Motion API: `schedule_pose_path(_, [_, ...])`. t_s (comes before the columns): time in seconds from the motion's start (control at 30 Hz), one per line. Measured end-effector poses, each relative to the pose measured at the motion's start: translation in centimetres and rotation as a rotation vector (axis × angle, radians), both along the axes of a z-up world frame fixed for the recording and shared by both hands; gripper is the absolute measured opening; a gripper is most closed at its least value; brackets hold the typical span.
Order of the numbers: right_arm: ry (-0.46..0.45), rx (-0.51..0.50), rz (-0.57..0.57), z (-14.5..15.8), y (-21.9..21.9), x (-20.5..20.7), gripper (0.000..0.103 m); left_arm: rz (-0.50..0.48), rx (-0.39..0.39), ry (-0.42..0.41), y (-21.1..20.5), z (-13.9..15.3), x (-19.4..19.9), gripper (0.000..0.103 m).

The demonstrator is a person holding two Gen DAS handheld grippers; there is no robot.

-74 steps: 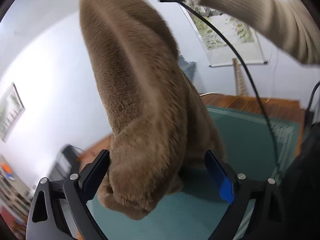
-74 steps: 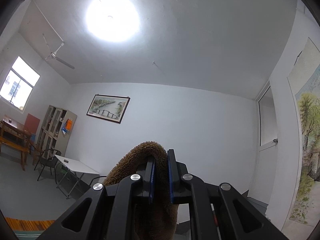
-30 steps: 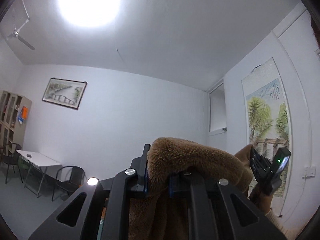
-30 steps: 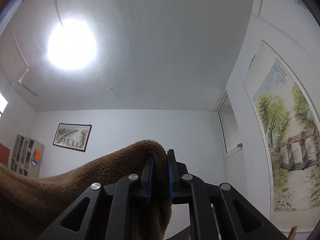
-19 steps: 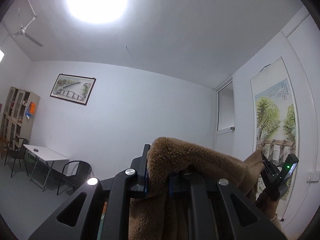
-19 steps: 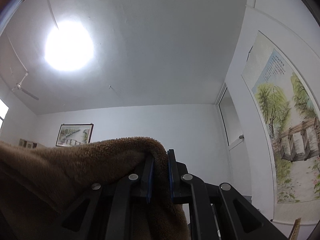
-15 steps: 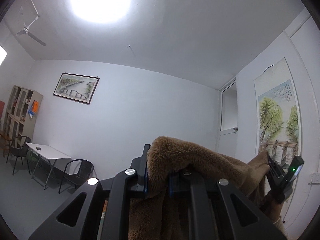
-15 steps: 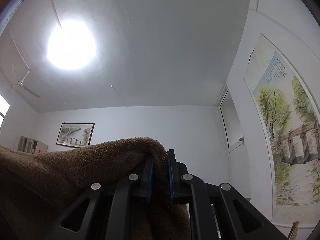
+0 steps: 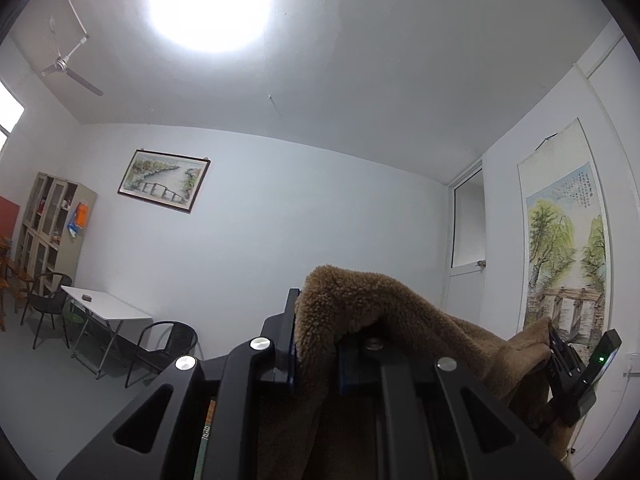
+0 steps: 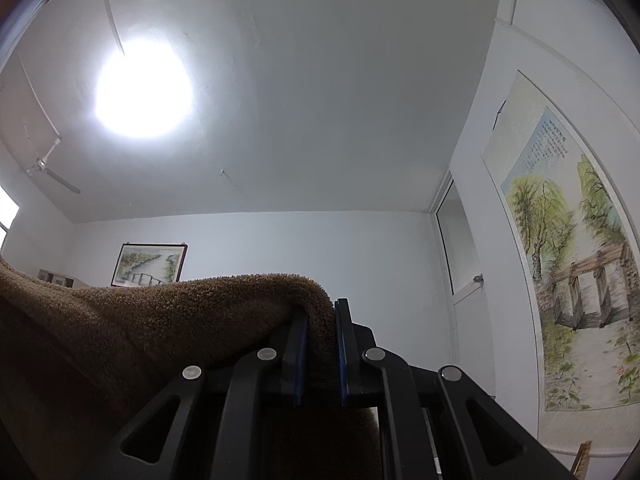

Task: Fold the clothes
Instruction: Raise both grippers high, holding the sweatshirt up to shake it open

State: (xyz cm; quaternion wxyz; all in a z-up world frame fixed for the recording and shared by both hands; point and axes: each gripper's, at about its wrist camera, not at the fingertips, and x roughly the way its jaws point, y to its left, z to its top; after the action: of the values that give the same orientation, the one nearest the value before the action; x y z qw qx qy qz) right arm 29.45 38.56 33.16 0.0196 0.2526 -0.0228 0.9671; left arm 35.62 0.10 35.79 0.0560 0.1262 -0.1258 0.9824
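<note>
A big round light (image 9: pixel 208 2) shines on the white ceiling, with a fan (image 9: pixel 70 72) near it. A framed river picture (image 9: pixel 164 186) hangs on the far wall. Below it are a white table (image 9: pixel 106 304), black chairs (image 9: pixel 166 344) and a cupboard (image 9: pixel 52 228). A long tree painting (image 9: pixel 566 248) hangs on the right wall.

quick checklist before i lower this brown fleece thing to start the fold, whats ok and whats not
1. Left gripper clamped on the brown fleece garment: ok, fabric bulges up between the closed pads.
2. Right gripper clamped on the garment: ok, a fold is pinched between its blue pads.
3. Top edge spread between the two grippers: ok, the fleece runs from the left gripper across to the right one, with a slight sag.
4. Garment hanging flat below, no twist: cannot tell, both cameras point up at the ceiling.
5. Surface underneath ready to take it: cannot tell, out of view.
6. Grip depth: ok, fabric sits well down between both sets of pads.
</note>
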Motion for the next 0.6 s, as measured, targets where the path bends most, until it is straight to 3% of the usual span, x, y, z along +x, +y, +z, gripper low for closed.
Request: schedule_pose_path(0.6, [0.110,0.023,-0.001,1.0,-0.6,3.9,0.012,0.016,0.018,0.019,-0.9,-0.1,2.1,0.016])
